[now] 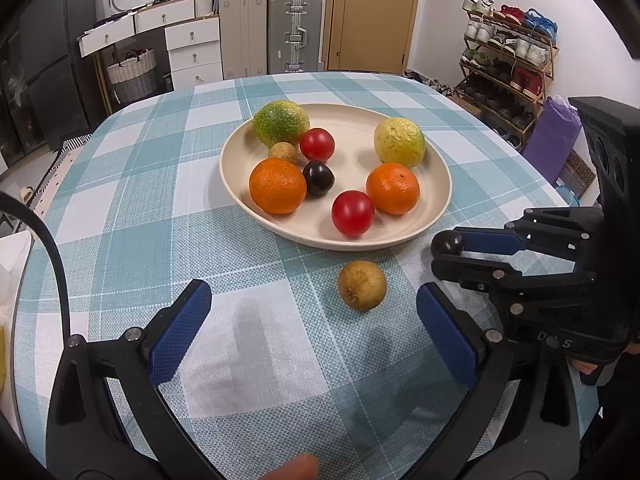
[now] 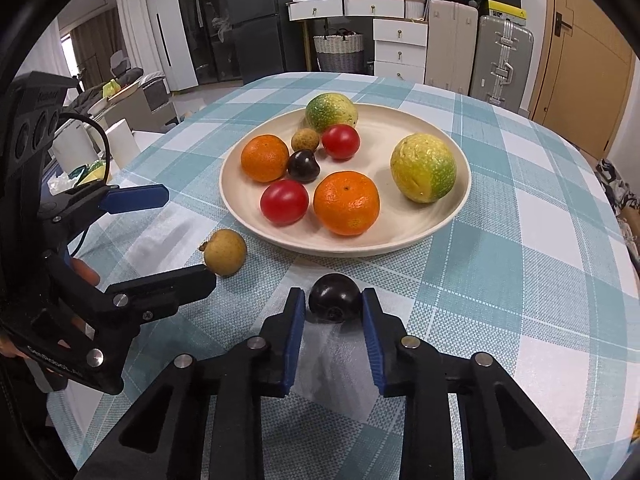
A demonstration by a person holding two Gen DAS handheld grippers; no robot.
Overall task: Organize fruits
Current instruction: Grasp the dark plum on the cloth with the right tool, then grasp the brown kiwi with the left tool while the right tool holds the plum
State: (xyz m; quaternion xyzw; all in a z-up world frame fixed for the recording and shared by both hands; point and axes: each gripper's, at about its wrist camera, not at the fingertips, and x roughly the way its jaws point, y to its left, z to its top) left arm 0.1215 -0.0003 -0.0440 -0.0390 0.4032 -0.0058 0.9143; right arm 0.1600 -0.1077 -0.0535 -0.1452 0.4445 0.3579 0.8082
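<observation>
A cream plate (image 1: 436,200) (image 2: 464,184) on the checked tablecloth holds two oranges (image 1: 277,186), two red tomatoes (image 1: 353,213), two yellow-green citrus fruits (image 1: 399,141), a small brown fruit and a dark plum (image 1: 318,178). A brown longan-like fruit (image 1: 362,285) (image 2: 225,252) lies on the cloth in front of the plate. My left gripper (image 1: 314,308) (image 2: 188,236) is open, with that fruit just ahead between its fingers. My right gripper (image 2: 335,304) (image 1: 444,250) is shut on a second dark plum (image 2: 335,298) (image 1: 447,242), low over the cloth near the plate's front rim.
The round table's edge curves close on all sides. Beyond it stand suitcases (image 1: 294,32), white drawers (image 1: 192,52), a wicker basket (image 1: 132,74), a shoe rack (image 1: 508,60) and a door. A white box (image 2: 120,140) sits to the left of the table.
</observation>
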